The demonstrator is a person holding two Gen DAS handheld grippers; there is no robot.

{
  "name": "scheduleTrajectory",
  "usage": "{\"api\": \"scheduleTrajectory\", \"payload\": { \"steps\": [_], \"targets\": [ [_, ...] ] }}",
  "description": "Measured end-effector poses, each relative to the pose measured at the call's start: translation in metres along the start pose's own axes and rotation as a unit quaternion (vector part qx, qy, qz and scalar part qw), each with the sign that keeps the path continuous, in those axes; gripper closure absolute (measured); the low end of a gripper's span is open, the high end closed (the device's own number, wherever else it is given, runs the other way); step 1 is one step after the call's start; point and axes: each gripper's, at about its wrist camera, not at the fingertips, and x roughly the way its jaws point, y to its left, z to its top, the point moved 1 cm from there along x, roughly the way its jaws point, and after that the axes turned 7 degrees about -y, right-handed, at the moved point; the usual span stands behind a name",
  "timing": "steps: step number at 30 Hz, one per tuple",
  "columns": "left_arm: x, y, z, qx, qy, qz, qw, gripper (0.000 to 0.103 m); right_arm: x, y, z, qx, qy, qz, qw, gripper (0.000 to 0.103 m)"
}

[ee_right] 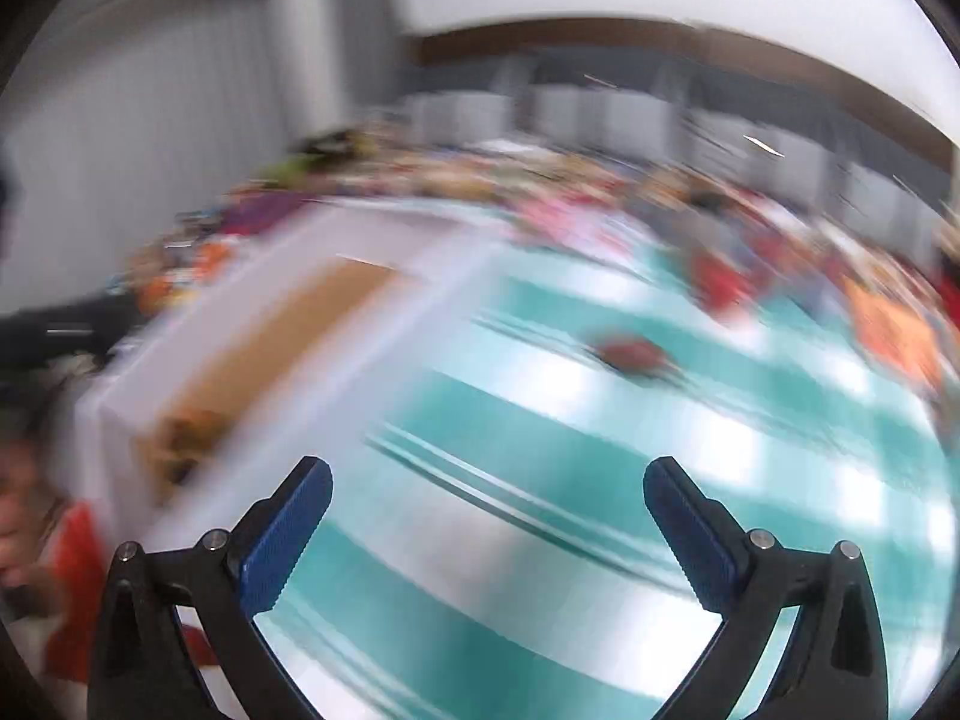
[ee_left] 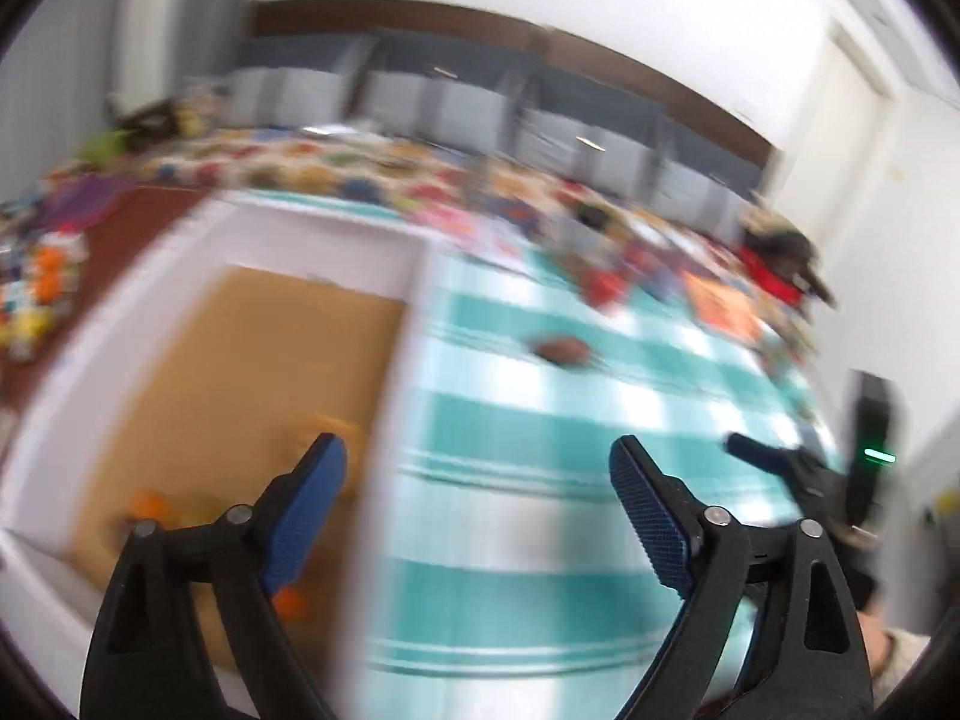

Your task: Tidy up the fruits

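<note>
Hovering spread left tongs (ee_left: 477,459), right tongs (ee_right: 487,480) likewise, checked cloth (ee_left: 540,420), blurred reddish fruit (ee_right: 630,354)

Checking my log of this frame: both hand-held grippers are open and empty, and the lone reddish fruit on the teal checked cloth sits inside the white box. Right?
Not quite. The reddish fruit lies on the teal checked cloth, outside the white box, as the left wrist view shows. The left hand-held gripper and right hand-held gripper are open and empty.

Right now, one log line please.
left gripper open, empty | right gripper open, empty | dark red fruit on checked cloth | views blurred
</note>
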Motion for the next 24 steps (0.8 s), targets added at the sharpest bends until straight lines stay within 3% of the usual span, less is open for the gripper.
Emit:
{"api": "scheduleTrajectory", "payload": {
  "steps": [2, 5, 9, 15, 24],
  "targets": [
    [0.030, -0.034, -0.026, 0.020, 0.032, -0.021, 0.9991, 0.009, 0.006, -0.045, -0.034, 0.021, 0.028, -0.051, 0.998, 0.000],
    [0.092, -0.072, -0.075, 0.059, 0.095, -0.019, 0.9936, 0.009, 0.005, -0.102, -0.082, 0.050, 0.057, -0.107, 0.991, 0.000],
    [0.142, -0.095, -0.106, 0.103, 0.110, 0.008, 0.9885, 0.009, -0.003, -0.152, -0.117, 0.079, 0.061, -0.147, 0.984, 0.000],
    [0.180, -0.103, -0.119, 0.118, 0.107, 0.032, 0.9867, 0.009, 0.000, -0.178, -0.129, 0.076, 0.049, -0.179, 0.980, 0.000],
    [0.182, -0.108, -0.130, 0.137, 0.075, 0.049, 0.9865, 0.005, 0.020, -0.177, -0.131, 0.079, 0.056, -0.176, 0.980, 0.000]
  ]
}}
